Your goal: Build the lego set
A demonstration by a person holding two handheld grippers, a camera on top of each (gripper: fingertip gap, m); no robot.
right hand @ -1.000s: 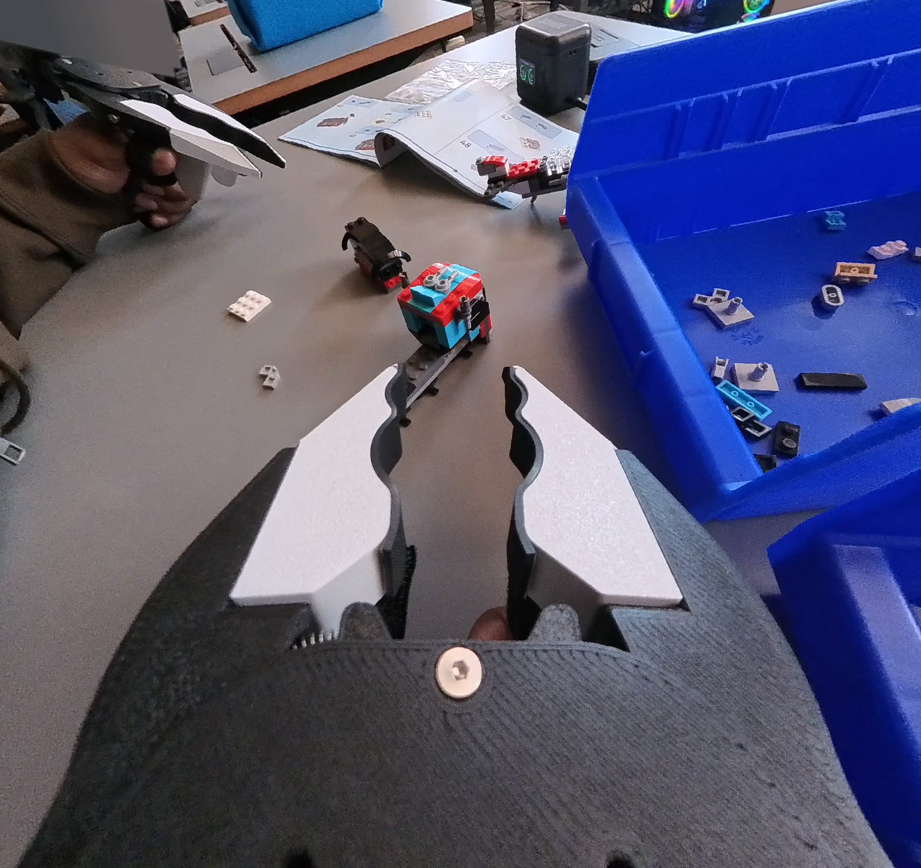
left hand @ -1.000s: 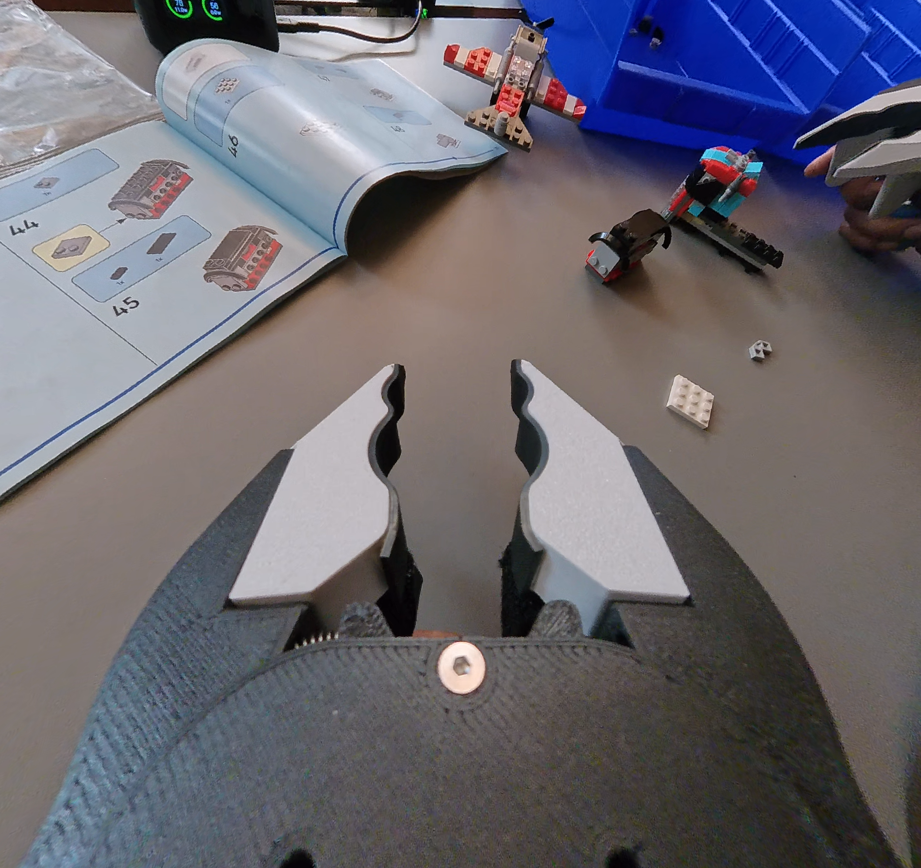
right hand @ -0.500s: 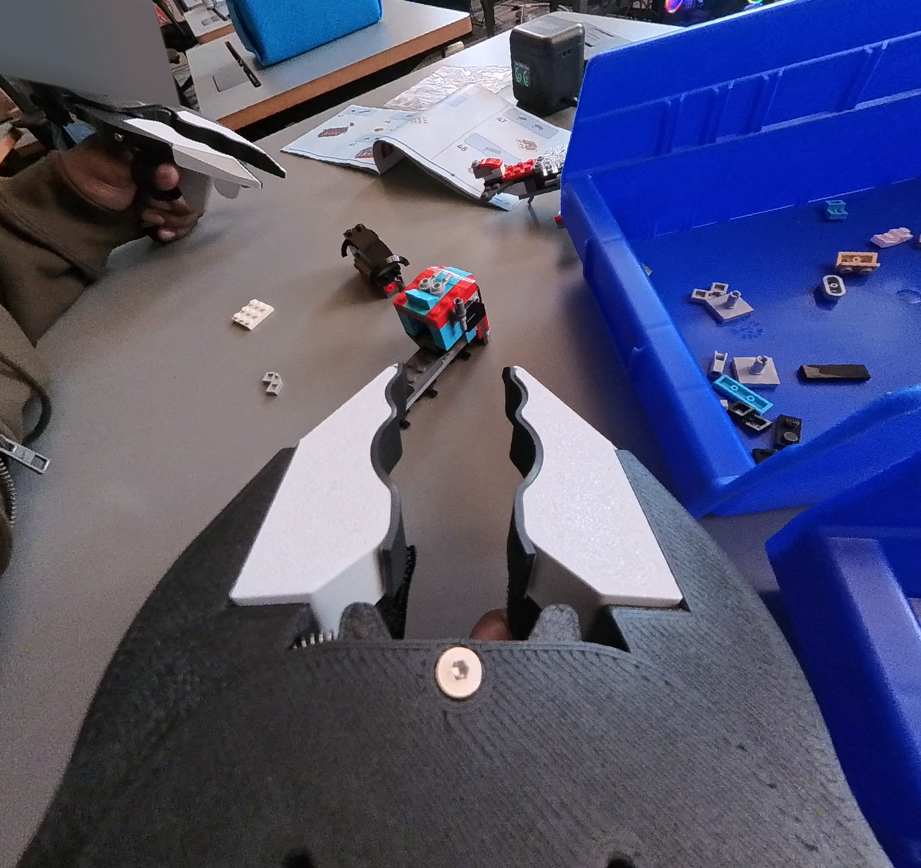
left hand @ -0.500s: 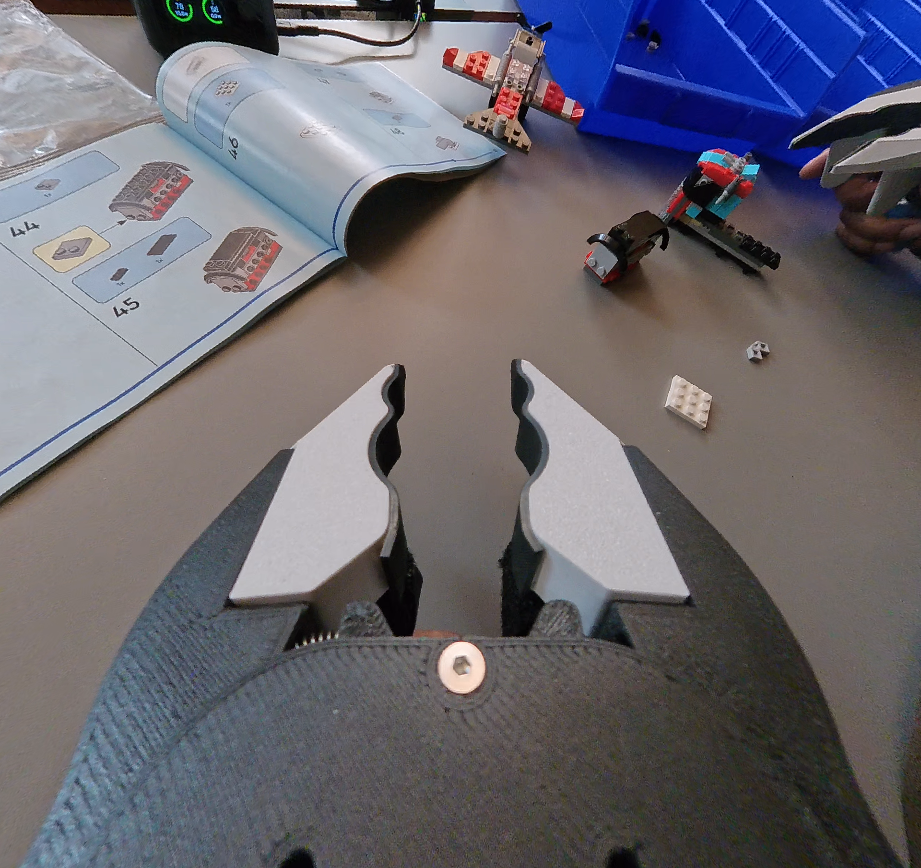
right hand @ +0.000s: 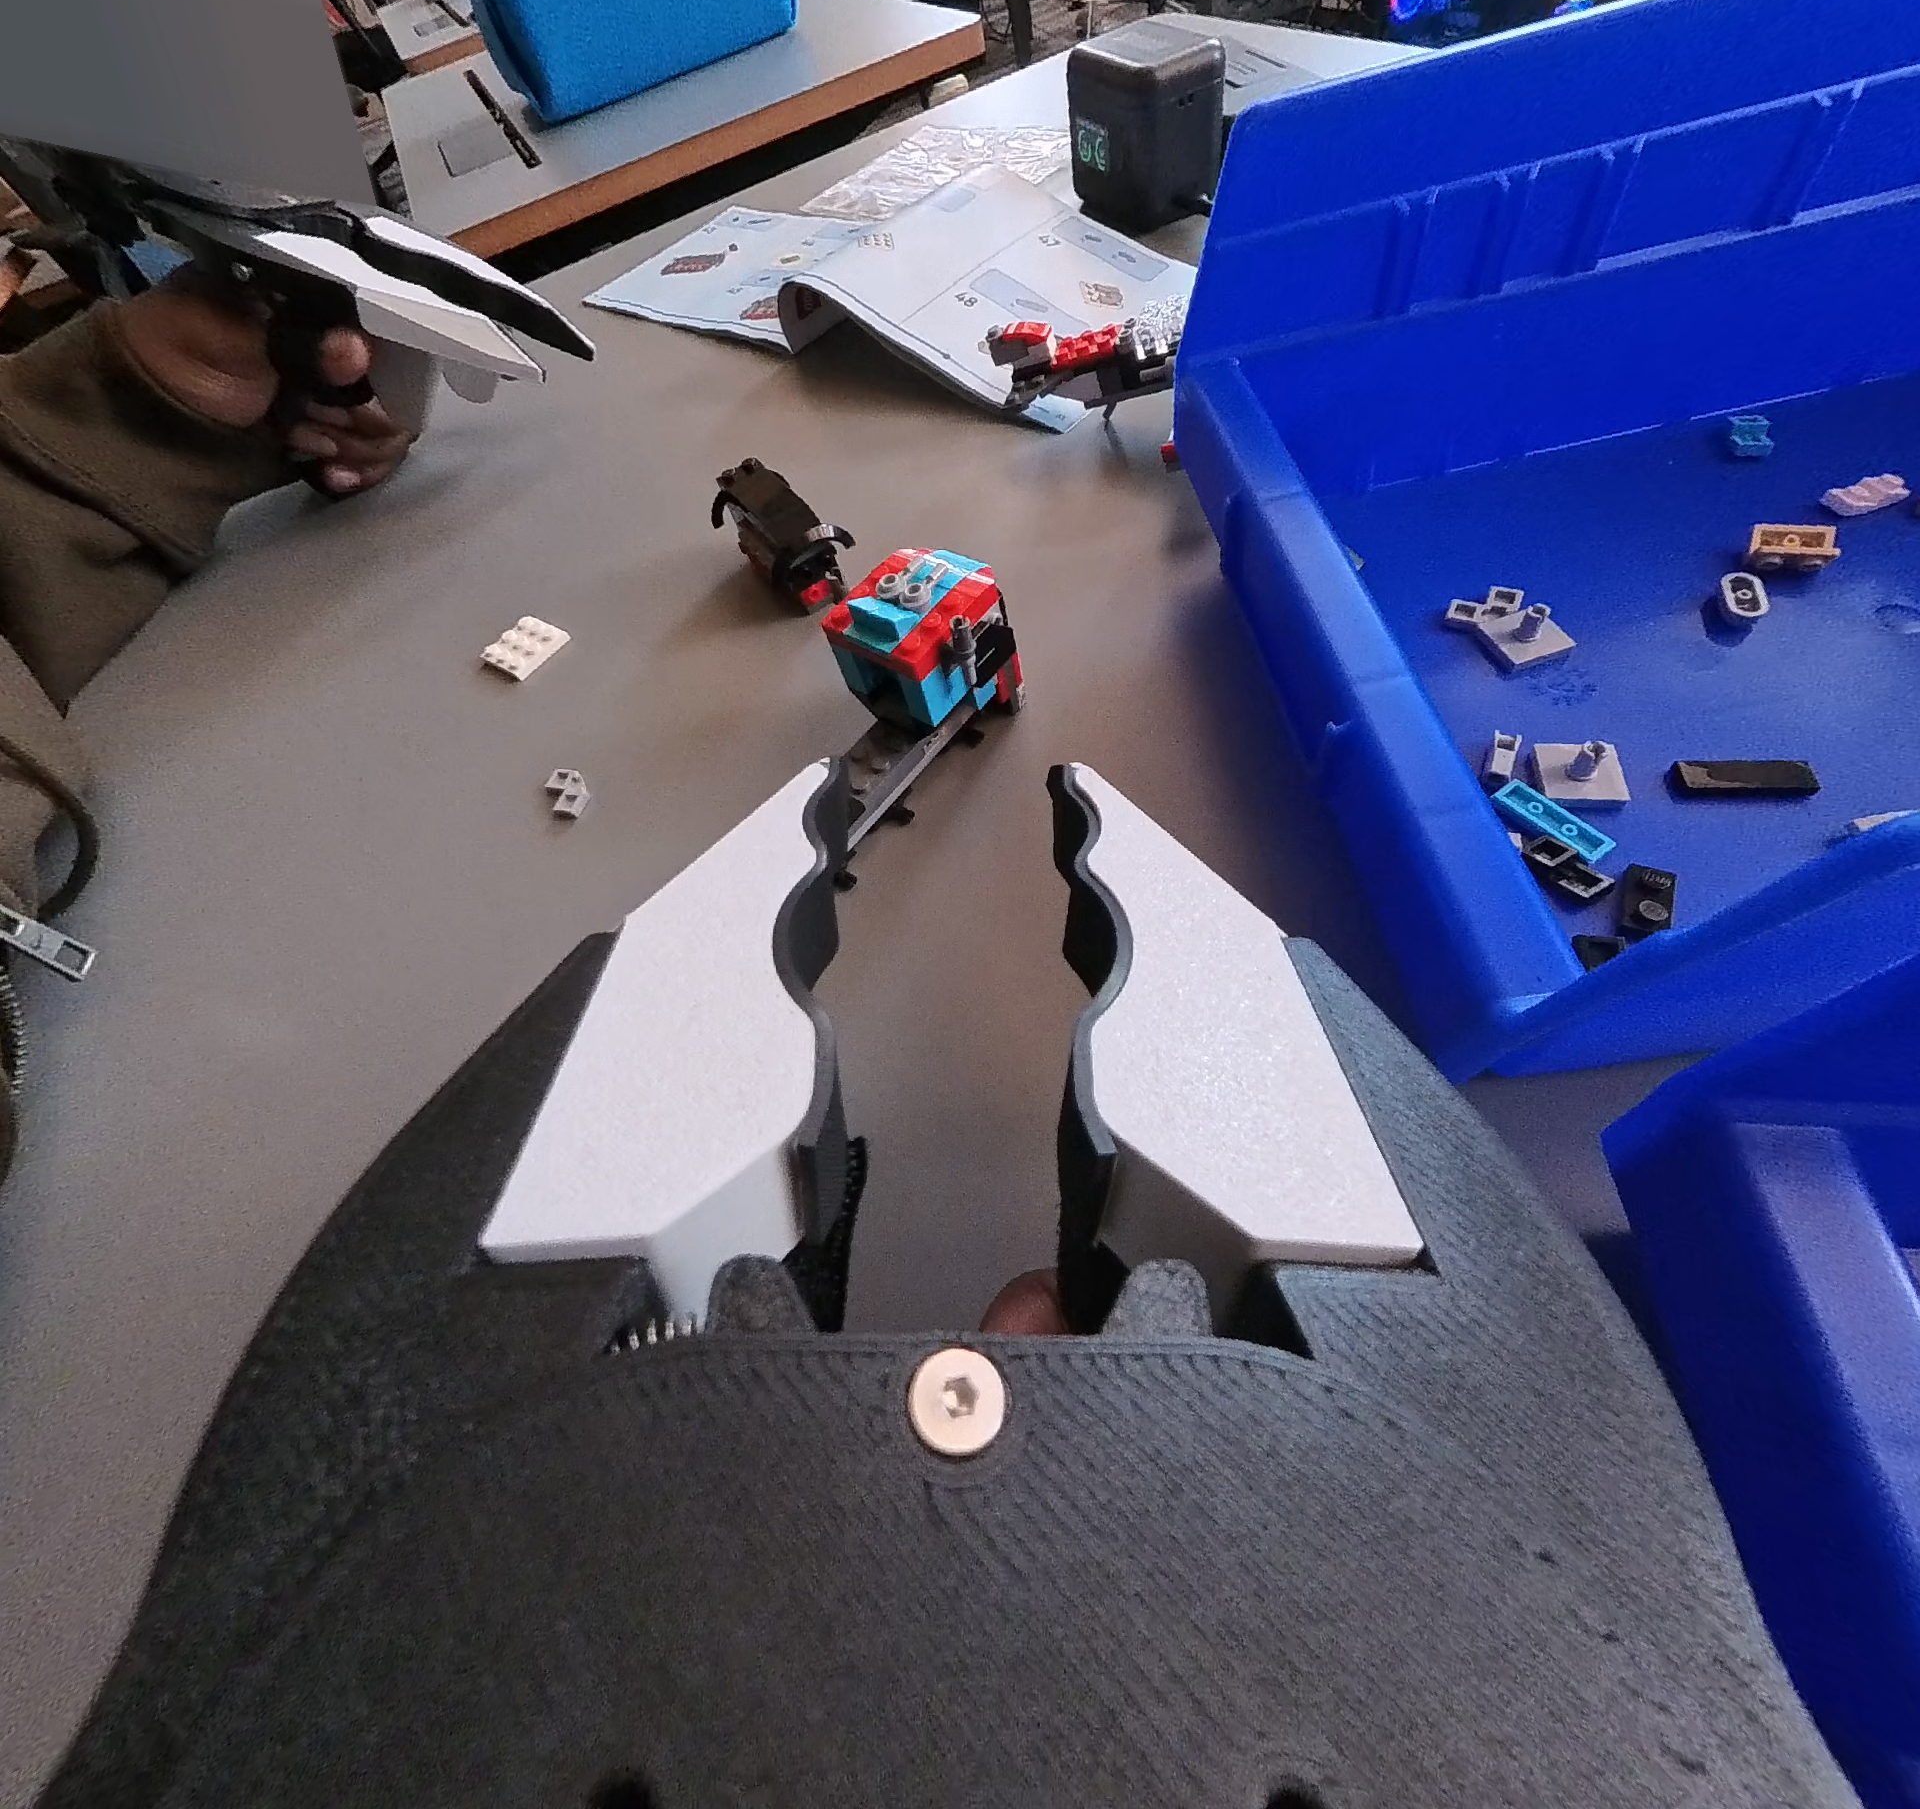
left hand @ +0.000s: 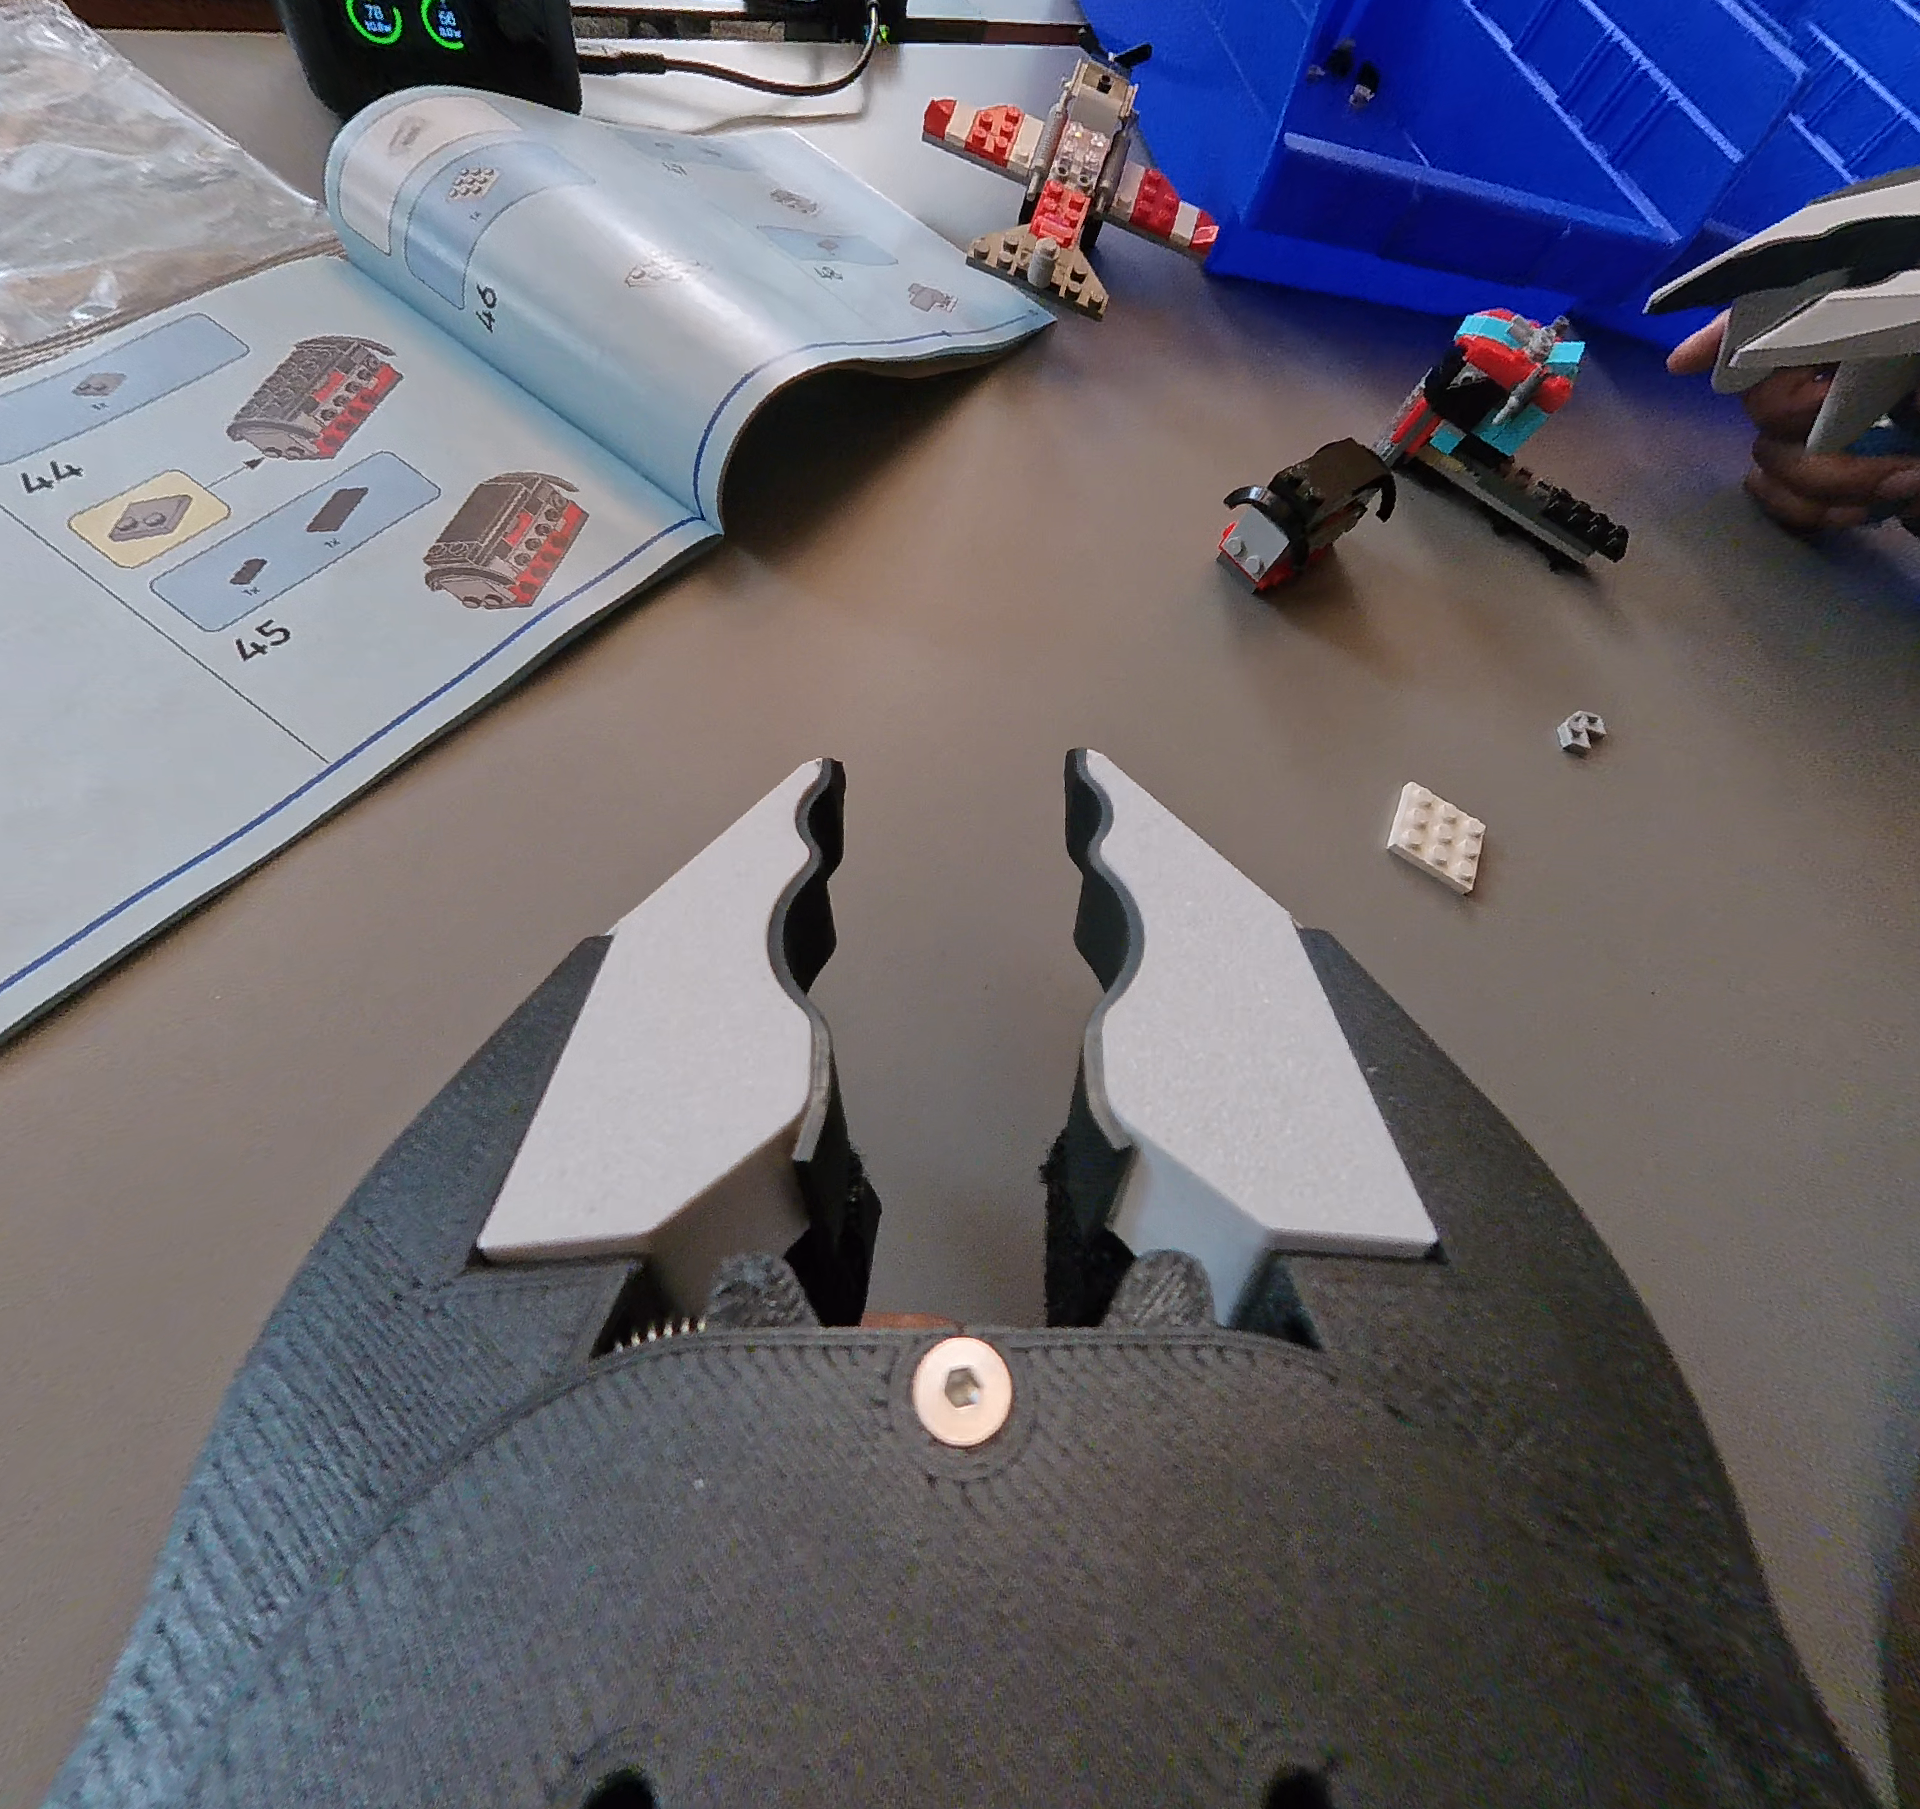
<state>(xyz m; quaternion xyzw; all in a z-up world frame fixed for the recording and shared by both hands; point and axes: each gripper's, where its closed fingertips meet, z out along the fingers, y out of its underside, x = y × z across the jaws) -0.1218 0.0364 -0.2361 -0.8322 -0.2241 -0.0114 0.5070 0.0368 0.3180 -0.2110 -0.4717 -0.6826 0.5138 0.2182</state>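
Left wrist view: I see my left claw [left hand: 954,772] hovering over bare grey worktop [left hand: 935,616], jaws parted, gripping nothing.
Nearest piece: a white studded plate [left hand: 1437,837] lies at 3 o'clock of the tips, apart from them; a tiny grey piece [left hand: 1581,731] sits beyond it.
Booklet: the open instruction booklet [left hand: 312,471] lies at 10 o'clock.
Right wrist view: my right claw [right hand: 940,783] is parted about as far, with nothing between the pads.
Model: a red and teal brick model [right hand: 914,637] on a dark strip stands at 12 o'clock; the strip's near end runs behind the left fingertip [right hand: 810,793]; contact I cannot tell.
Bin: a blue bin [right hand: 1351,720] of loose pieces sits at 2 o'clock.
Others: 1 black and red piece [right hand: 779,533] lies at 11 o'clock.
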